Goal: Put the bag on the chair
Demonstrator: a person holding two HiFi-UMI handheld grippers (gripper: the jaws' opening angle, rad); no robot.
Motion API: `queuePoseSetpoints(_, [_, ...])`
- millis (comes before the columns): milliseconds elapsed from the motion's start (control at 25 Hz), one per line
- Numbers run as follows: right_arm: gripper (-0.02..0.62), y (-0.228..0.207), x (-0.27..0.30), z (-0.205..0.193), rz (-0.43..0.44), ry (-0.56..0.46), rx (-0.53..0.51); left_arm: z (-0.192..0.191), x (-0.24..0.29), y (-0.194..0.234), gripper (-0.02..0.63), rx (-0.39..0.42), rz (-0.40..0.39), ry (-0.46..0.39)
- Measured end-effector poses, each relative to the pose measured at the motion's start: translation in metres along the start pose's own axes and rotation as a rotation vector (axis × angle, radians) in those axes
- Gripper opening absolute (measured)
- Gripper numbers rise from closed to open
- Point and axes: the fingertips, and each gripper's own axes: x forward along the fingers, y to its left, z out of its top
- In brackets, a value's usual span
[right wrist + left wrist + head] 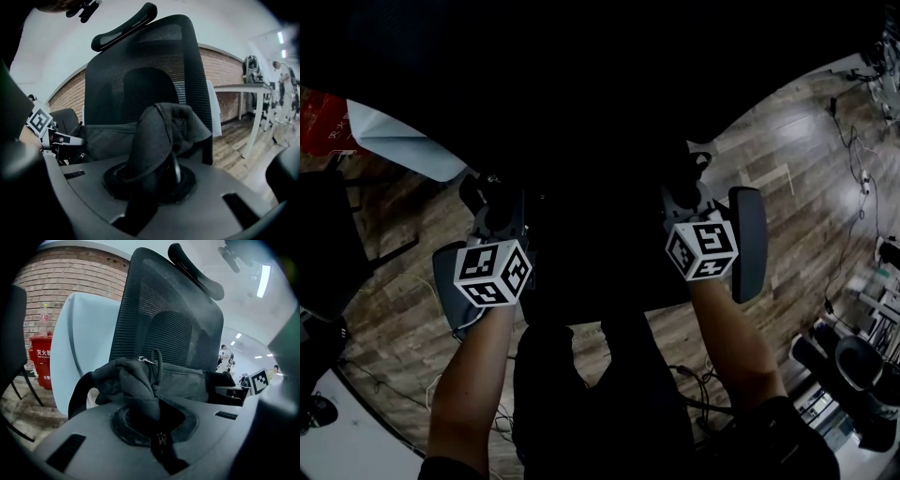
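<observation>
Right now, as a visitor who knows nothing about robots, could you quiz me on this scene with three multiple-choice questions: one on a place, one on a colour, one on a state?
1. Where is the bag?
A. Inside a cupboard
B. In front of the chair's mesh back
C. On a shelf

2. What colour is the box by the brick wall?
A. Blue
B. Yellow
C. Red

3. What are the left gripper and right gripper doing?
A. Each is shut on the bag
B. Both are open and empty
C. Each is shut on a cup

Answers:
1. B: both gripper views show its dark fabric stretched before the mesh.
2. C: the left gripper view shows it red.
3. A: bag fabric is pinched in each pair of jaws.
</observation>
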Motion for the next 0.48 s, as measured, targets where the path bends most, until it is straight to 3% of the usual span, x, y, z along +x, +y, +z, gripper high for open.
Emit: queuePoseSetpoints(480, [0.083, -0.015, 0.017, -0.013, -0.005, -0.001, 0.008, -0.014, 0.018, 0.007, 0.035, 0.038, 0.021, -0.005])
